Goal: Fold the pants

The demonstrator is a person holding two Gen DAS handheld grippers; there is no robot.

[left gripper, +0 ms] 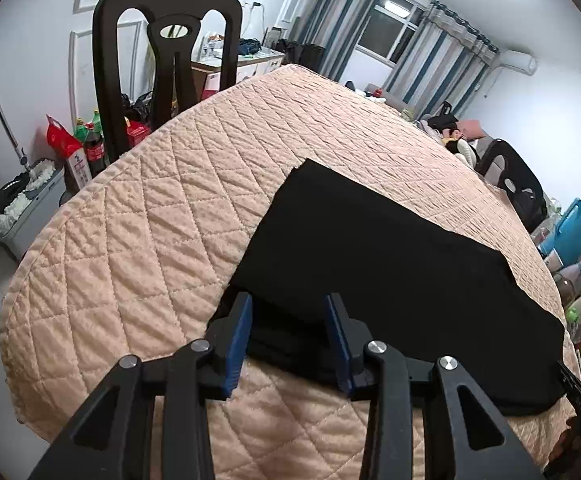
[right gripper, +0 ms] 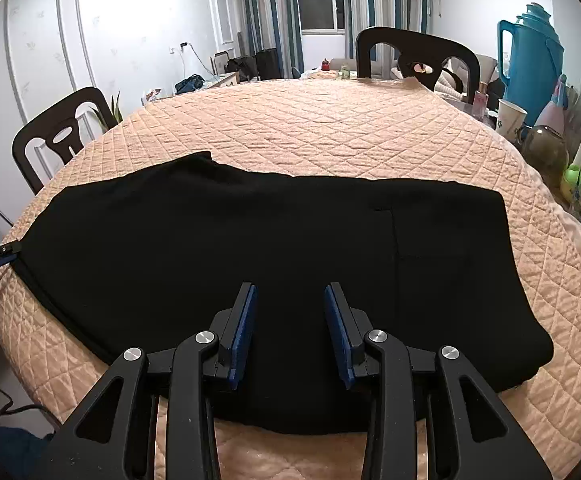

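Black pants (right gripper: 250,248) flat on quilted surface (right gripper: 330,128); left gripper (left gripper: 288,320) and right gripper (right gripper: 289,312) fingers open, gripping nothing; best pinch near hem layers squarely before lifting.

Covering the round table: a peach quilted cloth (right gripper: 330,128). Standing at the far edge, a dark chair (right gripper: 416,54); another chair (right gripper: 56,136) standing at the left edge. Crowding the right edge: a blue thermos jug (right gripper: 530,60), a white cup (right gripper: 510,118), a glass jar (right gripper: 546,148). Hanging beside the window (right gripper: 316,0), striped curtains (right gripper: 266,12). Sitting on the floor by the left chair, seen from the left wrist: cola and green bottles (left gripper: 90,140), a red carton (left gripper: 64,142).
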